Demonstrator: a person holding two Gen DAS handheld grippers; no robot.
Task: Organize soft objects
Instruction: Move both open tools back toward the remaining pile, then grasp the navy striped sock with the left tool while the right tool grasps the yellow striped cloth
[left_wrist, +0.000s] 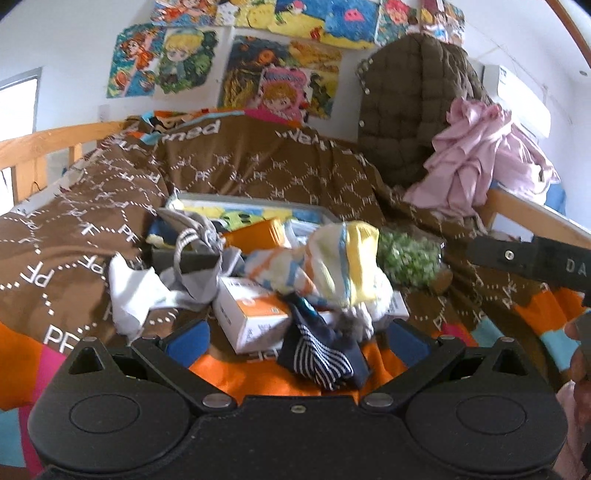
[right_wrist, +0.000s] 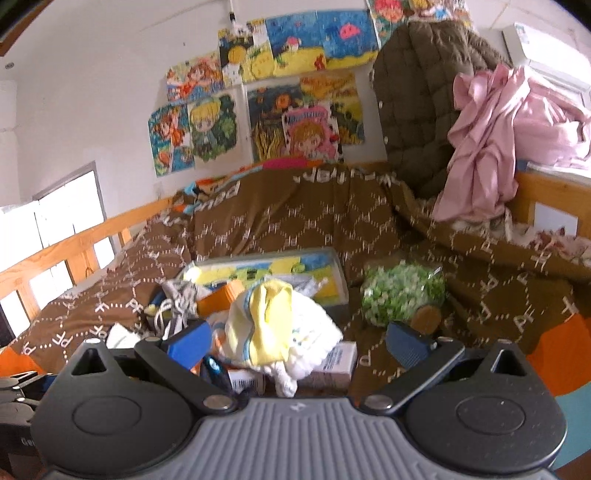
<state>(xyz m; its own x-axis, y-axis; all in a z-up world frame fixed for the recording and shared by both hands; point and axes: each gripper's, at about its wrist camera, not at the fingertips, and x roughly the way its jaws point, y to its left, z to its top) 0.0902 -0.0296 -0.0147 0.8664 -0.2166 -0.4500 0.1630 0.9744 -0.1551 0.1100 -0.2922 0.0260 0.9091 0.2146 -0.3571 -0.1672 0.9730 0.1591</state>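
Both claws hover over a cluttered bed, and what a heap this is! The left claw (left_wrist: 295, 338) stands wide, empty, blue pads either side of a navy striped garment (left_wrist: 319, 360) lying on the orange patch of the brown blanket (left_wrist: 258, 166). Just above it at centre frame sits the yellow and white cloth bundle (left_wrist: 340, 266), piled on white boxes (left_wrist: 251, 317), with a grey drawstring bag (left_wrist: 195, 243) to the left and a green-speckled packet (left_wrist: 410, 258) to the right. The right claw (right_wrist: 297, 341) is wide too, gripping nothing, the same yellow and white bundle (right_wrist: 273, 332) filling the gap between its pads. Behind the pile lies a colourful flat box (right_wrist: 266, 267), half buried. In the upper right, a pink cloth (right_wrist: 491, 147) drapes over the wooden rail beside a quilted olive jacket (right_wrist: 417, 103). Motion blur smears the bundle; its exact make-up is hard to read.
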